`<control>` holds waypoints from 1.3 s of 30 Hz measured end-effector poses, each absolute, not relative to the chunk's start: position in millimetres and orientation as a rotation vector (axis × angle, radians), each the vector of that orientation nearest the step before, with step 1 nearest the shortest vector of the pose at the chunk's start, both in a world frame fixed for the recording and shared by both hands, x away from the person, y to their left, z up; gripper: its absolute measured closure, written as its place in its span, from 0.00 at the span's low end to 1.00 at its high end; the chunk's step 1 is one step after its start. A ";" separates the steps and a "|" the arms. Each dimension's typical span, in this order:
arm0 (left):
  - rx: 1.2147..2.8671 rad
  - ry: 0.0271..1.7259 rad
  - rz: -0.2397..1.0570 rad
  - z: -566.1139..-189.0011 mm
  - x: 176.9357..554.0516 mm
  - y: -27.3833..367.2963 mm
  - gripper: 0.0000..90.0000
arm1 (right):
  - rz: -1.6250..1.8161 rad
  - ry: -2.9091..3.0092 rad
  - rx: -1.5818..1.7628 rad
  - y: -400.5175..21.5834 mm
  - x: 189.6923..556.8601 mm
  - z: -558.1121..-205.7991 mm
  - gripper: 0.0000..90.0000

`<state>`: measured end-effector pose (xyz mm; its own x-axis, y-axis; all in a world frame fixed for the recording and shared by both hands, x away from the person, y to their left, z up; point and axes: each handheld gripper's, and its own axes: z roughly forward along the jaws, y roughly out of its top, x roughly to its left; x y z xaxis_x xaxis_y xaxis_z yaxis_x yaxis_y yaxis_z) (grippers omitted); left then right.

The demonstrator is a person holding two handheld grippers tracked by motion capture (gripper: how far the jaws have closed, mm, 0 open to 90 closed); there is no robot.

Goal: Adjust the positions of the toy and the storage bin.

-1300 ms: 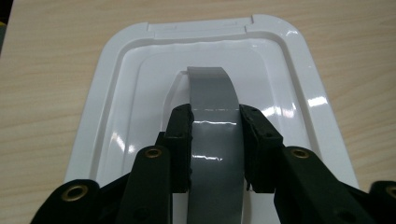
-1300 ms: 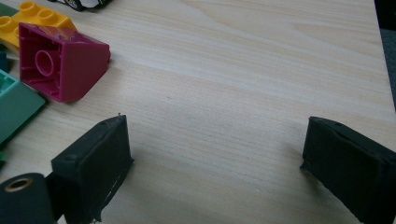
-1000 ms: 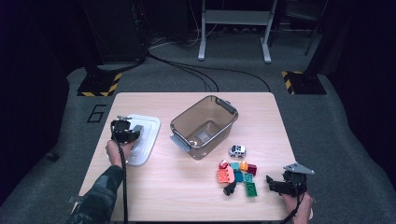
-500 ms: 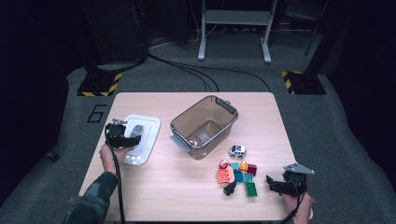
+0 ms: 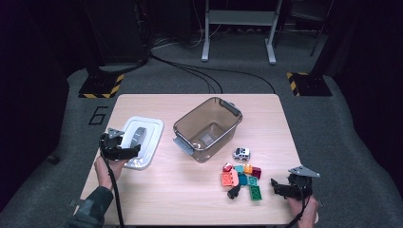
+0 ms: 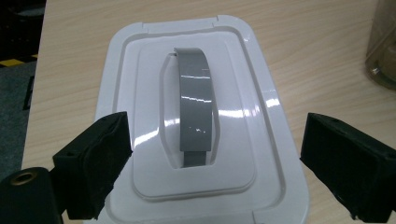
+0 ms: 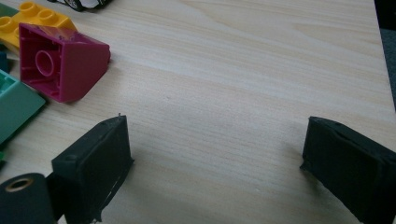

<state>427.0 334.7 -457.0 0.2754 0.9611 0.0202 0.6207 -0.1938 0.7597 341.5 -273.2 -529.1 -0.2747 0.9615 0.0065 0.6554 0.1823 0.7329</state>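
Evidently the left gripper (image 5: 124,151) has just let go of the white lid (image 5: 141,140): its jaws have just been opening and now stand wide apart, nothing between the pads, the lid lying flat below and ahead of them.

Lid sits on the table (image 5: 190,204) just left of the clear brown bin (image 5: 207,128), apart from it, not touching.

Handling, by judgement: thin moulded plastic, light, stiff, glossy and so a bit slippery on the flat faces. Best hold is the grey handle strap (image 6: 194,105) bridging the central recess; jaws could close across its width. The rim would be a poorer, slicker grip.

Orientation: a rounded rectangle, long axis running away from the left gripper toward the table's far edge, slightly slanted toward the bin. The strap runs along that same axis.

Right gripper (image 5: 285,188) rests well right of the bin, near the toy bricks (image 5: 240,178); fingers spread, holding nothing.
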 end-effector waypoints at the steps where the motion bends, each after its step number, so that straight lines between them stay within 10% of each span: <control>1: 1.904 1.418 0.685 -456.2 424.5 334.5 0.09 | 0.879 2.003 1.515 -273.2 341.5 -529.1 0.08; 39: 2.014 1.374 0.674 -520.9 346.8 318.6 0.00 | 0.878 2.004 1.510 -273.4 341.7 -529.2 0.08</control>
<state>346.8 318.6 -520.9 0.3343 0.9396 0.0737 0.6331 -0.2819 0.7209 341.7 -273.4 -529.2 -0.2769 0.9609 0.0032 0.6538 0.1860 0.7334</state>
